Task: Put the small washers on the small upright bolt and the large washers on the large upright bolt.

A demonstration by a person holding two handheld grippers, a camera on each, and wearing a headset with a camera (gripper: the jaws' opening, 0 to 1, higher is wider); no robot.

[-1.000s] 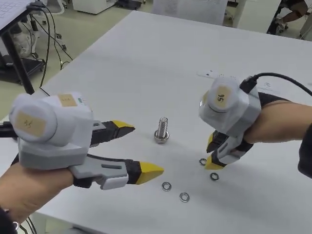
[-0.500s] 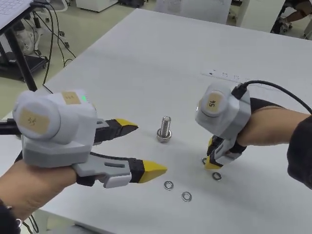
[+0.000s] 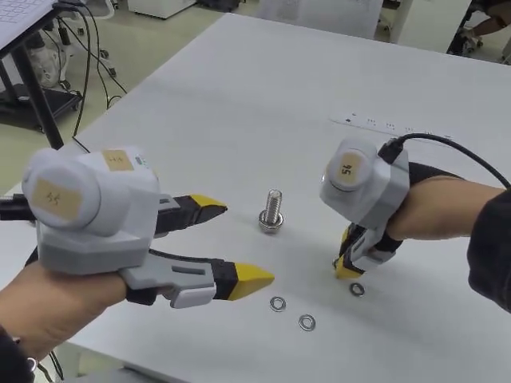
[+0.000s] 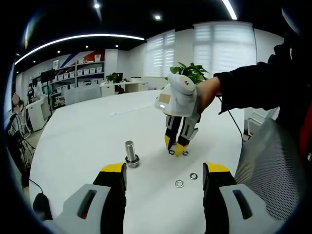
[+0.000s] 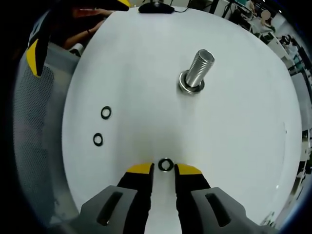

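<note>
A steel bolt (image 3: 271,211) stands upright on the white table (image 3: 239,104), also seen in the left gripper view (image 4: 130,153) and the right gripper view (image 5: 197,72). Small dark washers lie flat near the front edge: two (image 3: 277,303) (image 3: 306,322) together, another (image 3: 357,289) to the right. My right gripper (image 3: 349,267) points down at the table, its yellow tips (image 5: 165,169) narrowly open on either side of one washer (image 5: 165,164). My left gripper (image 3: 231,243) hovers wide open left of the bolt, holding nothing (image 4: 165,168).
A white power strip (image 3: 375,124) lies on the table behind the right gripper. A black cable (image 3: 447,144) runs from that gripper over the sleeve. Floor cables and a stand (image 3: 32,88) are off the table's left edge.
The right gripper's tips have settled lower around the washer near them. The left gripper and the bolt hold their places; the head view has shifted slightly.
</note>
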